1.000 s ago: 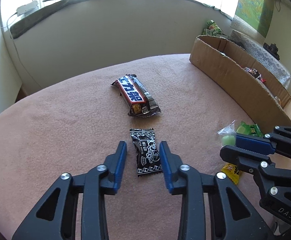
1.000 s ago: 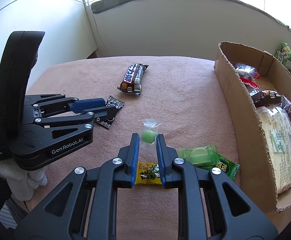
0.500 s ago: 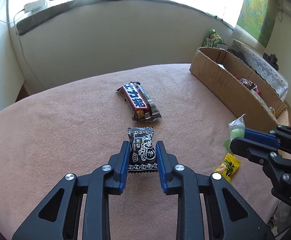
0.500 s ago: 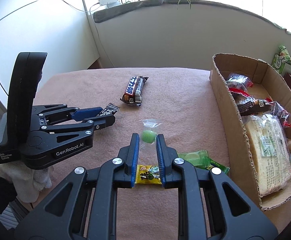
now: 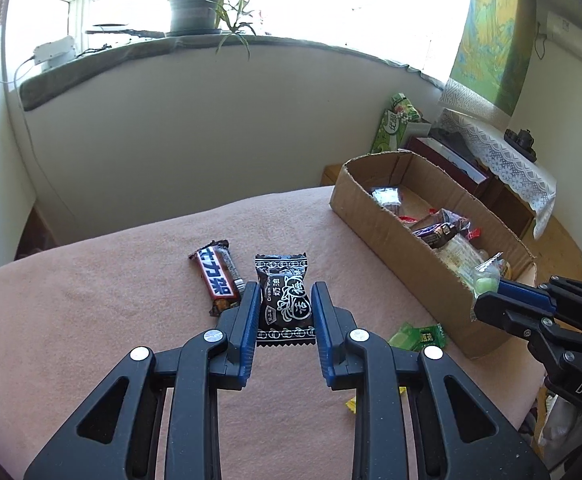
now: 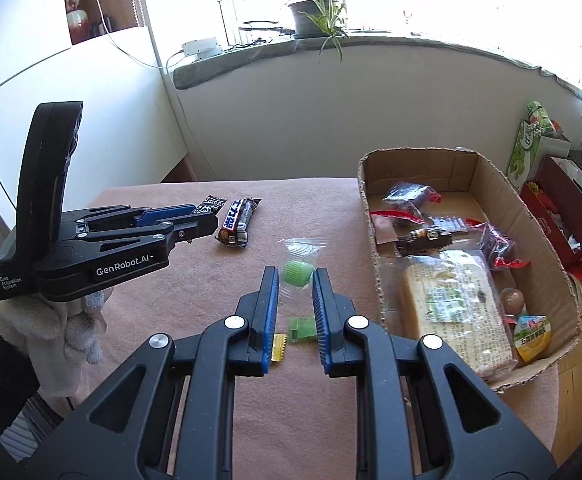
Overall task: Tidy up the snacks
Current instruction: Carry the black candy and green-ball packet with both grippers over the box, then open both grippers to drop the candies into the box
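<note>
The box (image 6: pixel 487 184) sits at the counter's (image 5: pixel 91 300) right edge, already part-filled with snacks. Both grippers have risen from the cloth since a second ago, each with a load. The left gripper (image 5: pixel 285 300) has just been closing its jaws — now narrowly apart, clamped on the black sachet (image 5: pixel 285 292), which hangs clear of the counter. The right gripper (image 6: pixel 295 282) stays pinched on the clear wrapper of the green sweet (image 6: pixel 298 273), likewise lifted. So both picks look done; the carry to the box comes next, I judge. Left behind: the chocolate bar (image 5: pixel 217 276), a green packet (image 5: pixel 417 336) and a yellow one (image 6: pixel 279 346).
</note>
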Demonstrator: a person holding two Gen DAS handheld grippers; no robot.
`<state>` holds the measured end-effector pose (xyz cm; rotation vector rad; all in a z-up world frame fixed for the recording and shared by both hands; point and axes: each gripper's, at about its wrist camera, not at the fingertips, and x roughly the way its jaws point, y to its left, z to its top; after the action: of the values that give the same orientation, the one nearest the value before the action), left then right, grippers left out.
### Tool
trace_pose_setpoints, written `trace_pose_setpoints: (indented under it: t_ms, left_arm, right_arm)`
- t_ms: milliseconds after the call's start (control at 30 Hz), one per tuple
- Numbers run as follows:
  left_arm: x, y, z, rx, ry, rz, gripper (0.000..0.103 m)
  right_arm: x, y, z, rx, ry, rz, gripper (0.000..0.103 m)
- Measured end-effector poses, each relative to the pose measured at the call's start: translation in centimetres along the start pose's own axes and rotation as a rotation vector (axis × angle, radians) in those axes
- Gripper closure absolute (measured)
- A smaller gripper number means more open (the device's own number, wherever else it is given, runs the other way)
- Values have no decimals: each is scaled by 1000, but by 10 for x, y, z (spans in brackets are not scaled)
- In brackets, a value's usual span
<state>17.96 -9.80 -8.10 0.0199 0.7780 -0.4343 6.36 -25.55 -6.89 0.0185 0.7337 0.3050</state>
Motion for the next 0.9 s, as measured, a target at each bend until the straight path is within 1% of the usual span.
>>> trace_pose_setpoints:
  t_ms: [233,400,633,900]
  left_arm:
    - [14,-34,17,31,-13,-38,79]
    - [22,-57,29,41,-25,-62,79]
    - [38,-86,46,75,-30,-75,79]
    - [60,-110,58,109,-14,-90,79]
  right_arm:
    - [-23,-43,3,46,-29,-72,85]
    - [-30,-71,3,76,-34,-113,85]
    - [-33,-101,-3,110,-28,-142,85]
    - [-32,-119,-8,127,-19,-154,85]
